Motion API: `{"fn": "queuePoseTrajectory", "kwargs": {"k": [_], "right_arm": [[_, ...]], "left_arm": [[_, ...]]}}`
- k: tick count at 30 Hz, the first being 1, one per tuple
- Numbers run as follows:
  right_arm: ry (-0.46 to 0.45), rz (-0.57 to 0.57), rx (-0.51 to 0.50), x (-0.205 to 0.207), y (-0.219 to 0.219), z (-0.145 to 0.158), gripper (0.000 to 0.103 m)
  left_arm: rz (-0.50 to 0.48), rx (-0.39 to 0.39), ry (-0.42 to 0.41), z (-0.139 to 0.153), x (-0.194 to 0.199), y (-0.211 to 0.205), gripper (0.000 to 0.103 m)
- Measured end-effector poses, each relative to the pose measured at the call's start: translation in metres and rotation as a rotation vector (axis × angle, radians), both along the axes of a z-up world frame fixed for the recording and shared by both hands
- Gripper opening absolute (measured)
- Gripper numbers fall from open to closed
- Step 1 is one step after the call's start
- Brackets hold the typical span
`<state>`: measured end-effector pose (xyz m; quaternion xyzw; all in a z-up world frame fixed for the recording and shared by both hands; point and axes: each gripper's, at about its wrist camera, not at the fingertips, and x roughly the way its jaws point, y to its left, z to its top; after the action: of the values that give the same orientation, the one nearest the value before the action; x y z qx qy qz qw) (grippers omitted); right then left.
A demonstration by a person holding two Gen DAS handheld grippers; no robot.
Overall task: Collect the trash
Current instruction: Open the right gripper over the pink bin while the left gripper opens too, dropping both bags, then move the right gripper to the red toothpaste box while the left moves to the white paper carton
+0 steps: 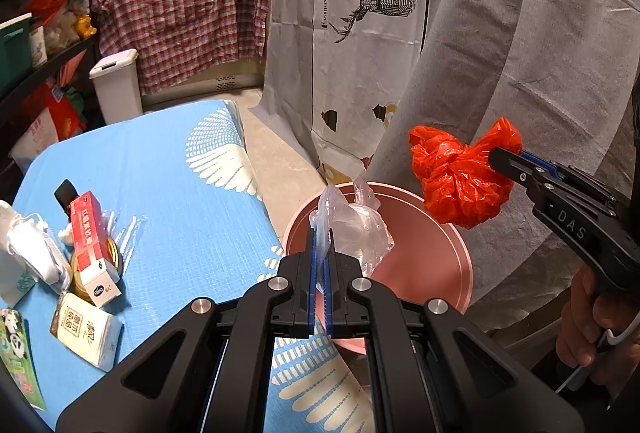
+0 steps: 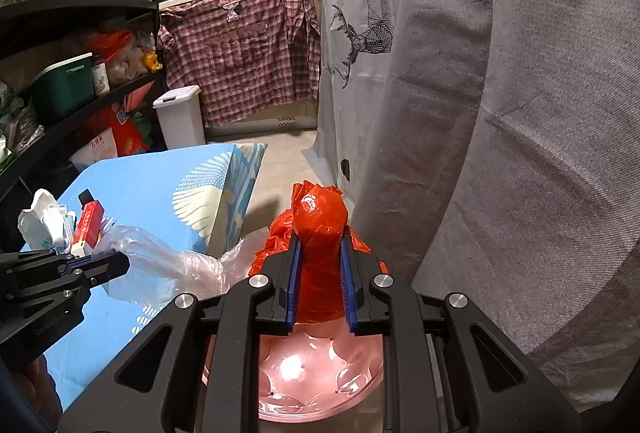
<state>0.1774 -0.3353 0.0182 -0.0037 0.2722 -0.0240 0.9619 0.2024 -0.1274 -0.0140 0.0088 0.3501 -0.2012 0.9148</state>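
Item one: red plastic bag [image 2: 320, 233], crumpled and knotted into a wad. I judged it light, soft and springy, slippery on the film, best pinched across the bunched middle where the folds give bulk. My right gripper [image 2: 319, 253] had its jaws drawn narrow and pressed on that wad, which bulged out past the tips. It hung in the air over the pink bin [image 2: 320, 373], just above the open mouth.

Item two: clear plastic bag [image 1: 352, 225], thin, limp, nearly weightless; I judged it likely to cling or drift when let go. My left gripper [image 1: 320, 245] had its jaws all but shut on a gathered edge, the rest of the film billowing forward. It hung over the near rim of the bin, beside the edge of the blue table [image 1: 160, 169].

Remaining on the table, well apart from both grippers: a red carton [image 1: 90, 237], a tissue pack [image 1: 86, 329], white masks [image 1: 32, 253].

Beyond: a white lidded bin [image 1: 116, 85] on the floor.
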Motion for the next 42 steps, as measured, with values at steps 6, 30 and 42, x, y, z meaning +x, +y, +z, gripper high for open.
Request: {"fn": "queuePoseTrajectory", "kwargs": {"k": [6, 30, 42], "right_arm": [[0.031, 0.003, -0.01, 0.003, 0.004, -0.005, 0.035], [-0.045, 0.057, -0.046, -0.019, 0.024, 0.009, 0.047], [-0.117, 0.13, -0.019, -0.052, 0.059, 0.034, 0.046]], "left_arm": [[-0.026, -0.014, 0.019, 0.0, 0.003, -0.005, 0.013], [0.051, -0.028, -0.053, 0.031, -0.022, 0.046, 0.024], [0.144, -0.044, -0.113, 0.061, -0.053, 0.113, 0.024]]}}
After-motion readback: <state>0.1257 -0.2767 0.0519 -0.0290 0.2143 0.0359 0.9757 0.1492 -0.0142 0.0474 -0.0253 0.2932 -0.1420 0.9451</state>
